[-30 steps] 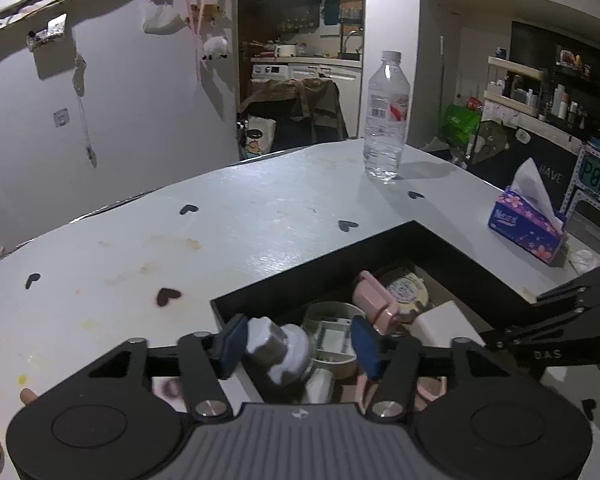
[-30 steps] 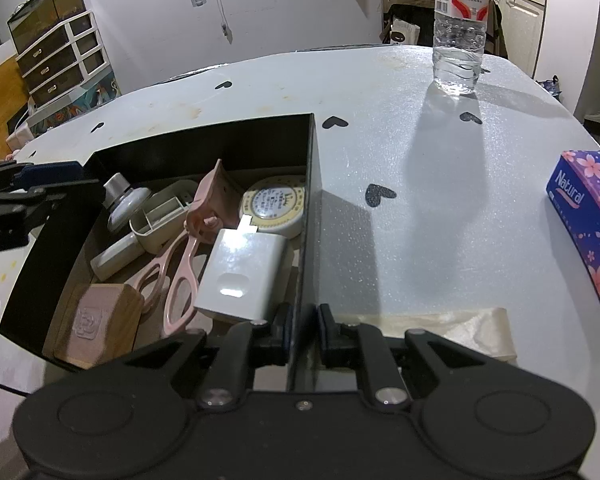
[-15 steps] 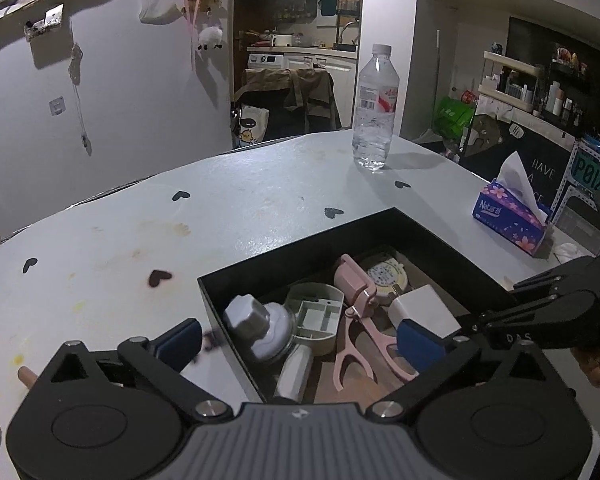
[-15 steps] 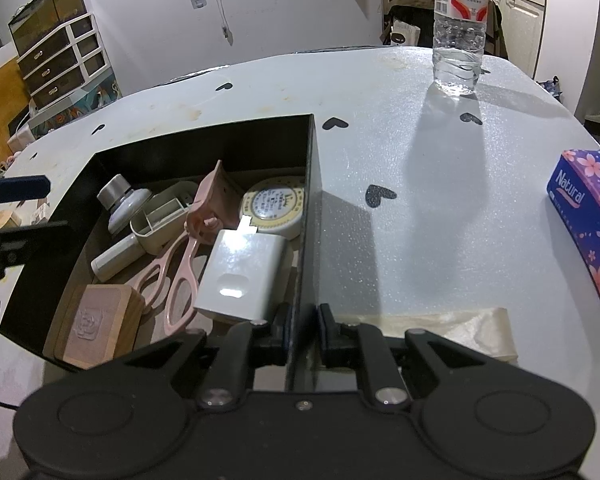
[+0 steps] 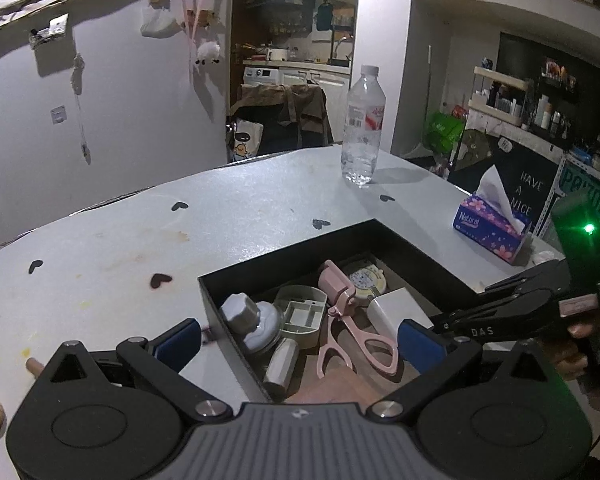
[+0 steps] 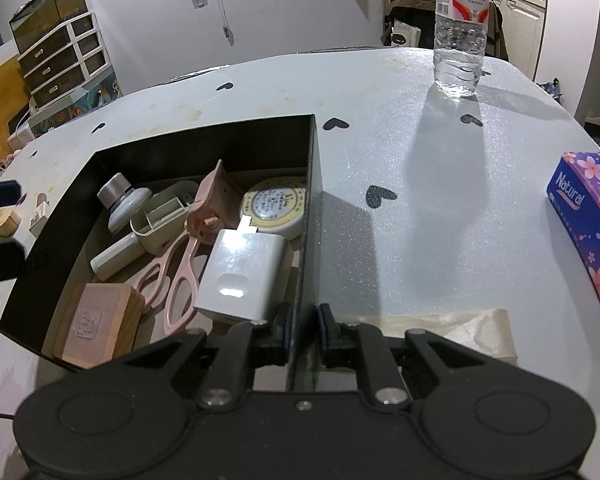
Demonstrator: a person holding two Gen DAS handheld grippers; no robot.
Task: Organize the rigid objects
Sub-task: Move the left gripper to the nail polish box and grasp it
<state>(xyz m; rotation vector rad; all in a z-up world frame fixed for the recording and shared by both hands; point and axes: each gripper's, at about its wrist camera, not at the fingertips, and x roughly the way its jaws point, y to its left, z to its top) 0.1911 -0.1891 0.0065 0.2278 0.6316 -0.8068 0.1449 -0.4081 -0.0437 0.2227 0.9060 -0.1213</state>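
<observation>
Rigid objects already fill most of the black box (image 6: 236,148) that sits on the white bench (image 6: 420,184): a small bottle (image 6: 120,200) with a grey cap in the far left corner, a beige tray (image 6: 160,220) beside it, a pink eyelash curler (image 6: 188,256) lying lengthwise down the middle, a round tin (image 6: 274,208) against the right wall, a white charger block (image 6: 244,276) in front of the tin, a white tube (image 6: 114,258) and a wooden block (image 6: 96,328) at the near end.

We grip the box's near right wall with our right hand-held gripper (image 6: 302,328), its fingers pinched close on either side of the thin panel. We judge this hold is there to keep the light box from sliding while things are dropped in.

Our left hand-held gripper (image 5: 296,340) hangs above the box's near left corner with its fingers spread wide and nothing between them. The bottle lies just below and ahead of it, inside the box.

On the bench left of the box, a small wooden piece (image 6: 5,222) and a little carton (image 6: 40,212) lie outside it; these look like the next candidates for sorting. A water bottle (image 6: 460,28) stands well away at the far edge, and a tissue pack (image 6: 588,228) rests on the right; neither seems part of the job.
</observation>
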